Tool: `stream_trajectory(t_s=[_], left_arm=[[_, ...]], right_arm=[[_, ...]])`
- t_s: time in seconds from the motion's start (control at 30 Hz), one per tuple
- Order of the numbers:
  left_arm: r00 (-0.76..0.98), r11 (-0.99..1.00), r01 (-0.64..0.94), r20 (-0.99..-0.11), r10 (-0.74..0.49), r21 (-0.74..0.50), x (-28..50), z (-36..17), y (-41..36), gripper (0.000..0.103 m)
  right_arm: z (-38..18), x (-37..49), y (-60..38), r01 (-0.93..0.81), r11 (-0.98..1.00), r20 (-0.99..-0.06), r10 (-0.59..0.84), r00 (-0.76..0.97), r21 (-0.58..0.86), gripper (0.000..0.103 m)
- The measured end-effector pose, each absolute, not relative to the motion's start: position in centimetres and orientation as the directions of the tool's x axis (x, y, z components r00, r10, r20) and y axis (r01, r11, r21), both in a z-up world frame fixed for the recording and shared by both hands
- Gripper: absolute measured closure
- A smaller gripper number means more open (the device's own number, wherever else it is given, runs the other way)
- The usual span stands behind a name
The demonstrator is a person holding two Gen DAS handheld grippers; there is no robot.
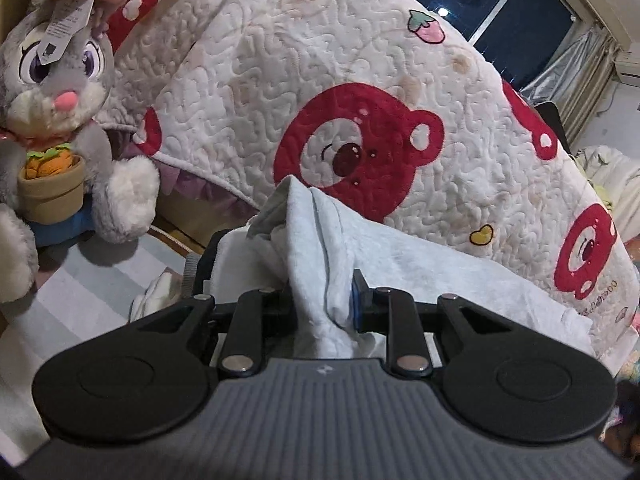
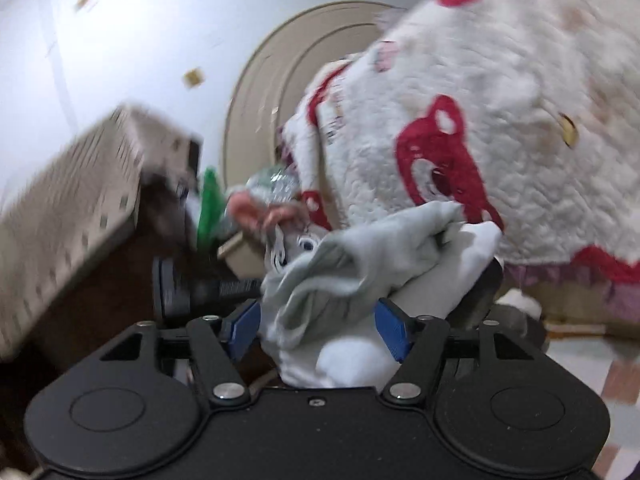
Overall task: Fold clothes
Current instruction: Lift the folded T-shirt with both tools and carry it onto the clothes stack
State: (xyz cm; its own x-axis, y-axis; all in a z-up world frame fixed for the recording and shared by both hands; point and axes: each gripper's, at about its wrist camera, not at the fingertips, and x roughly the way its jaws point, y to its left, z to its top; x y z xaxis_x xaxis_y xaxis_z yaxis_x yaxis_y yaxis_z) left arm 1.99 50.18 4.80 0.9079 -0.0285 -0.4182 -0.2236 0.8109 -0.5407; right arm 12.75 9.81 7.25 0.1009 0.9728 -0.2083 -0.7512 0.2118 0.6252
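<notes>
The pale grey garment (image 1: 320, 240) is bunching up between the two grippers, in front of a quilted white blanket printed with red bears (image 1: 360, 120). In the left wrist view a thick fold of it is running straight back through the left gripper (image 1: 320, 300), whose jaws are standing narrow and pinching the cloth — the blue pad (image 1: 355, 300) on one side is pressing against the fabric, and the other pad is hidden behind it. The rest of the garment is trailing off to the right of that view, lying against the foot of the blanket.

In the right wrist view the same garment (image 2: 340, 280) is sitting as a crumpled heap between the fingers of the right gripper (image 2: 320, 320). Those jaws are standing wide, with both blue pads (image 2: 394, 326) showing and slack cloth between them; whether the pads are pressing on it I cannot tell for certain, though they look clear of a firm grip.

Further out, a grey plush rabbit (image 1: 60, 100) holding a carrot pot is sitting on the left of the left view — a paper tag is hanging from its ear. A dark window (image 1: 500, 12) is showing at the upper right.
</notes>
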Motion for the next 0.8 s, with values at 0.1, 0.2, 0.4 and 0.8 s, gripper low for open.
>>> stream_trajectory(t_s=[0.1,0.2,0.4,0.8], left_arm=[[0.911,0.808,-0.22,-0.411,-0.03,-0.547,1.8,4.8,50.2,0.081],[0.913,0.809,-0.208,-0.406,-0.041,-0.549,1.6,4.8,50.2,0.081],[0.939,0.762,-0.117,-0.321,-0.124,-0.637,1.3,5.6,50.6,0.082],[0.909,0.834,-0.359,-0.359,0.211,-0.419,-1.8,5.4,48.3,0.062]], right_arm=[[6.5,16.6,10.8,-0.618,0.206,-0.19,0.977,0.092,0.758,0.03],[5.6,19.2,13.1,-0.56,0.232,-0.239,0.969,0.062,0.795,0.027],[3.6,21.9,17.4,-0.513,0.209,-0.255,0.967,-0.019,0.833,0.071],[3.6,17.6,16.2,-0.828,0.358,-0.341,0.915,0.218,0.432,0.071]])
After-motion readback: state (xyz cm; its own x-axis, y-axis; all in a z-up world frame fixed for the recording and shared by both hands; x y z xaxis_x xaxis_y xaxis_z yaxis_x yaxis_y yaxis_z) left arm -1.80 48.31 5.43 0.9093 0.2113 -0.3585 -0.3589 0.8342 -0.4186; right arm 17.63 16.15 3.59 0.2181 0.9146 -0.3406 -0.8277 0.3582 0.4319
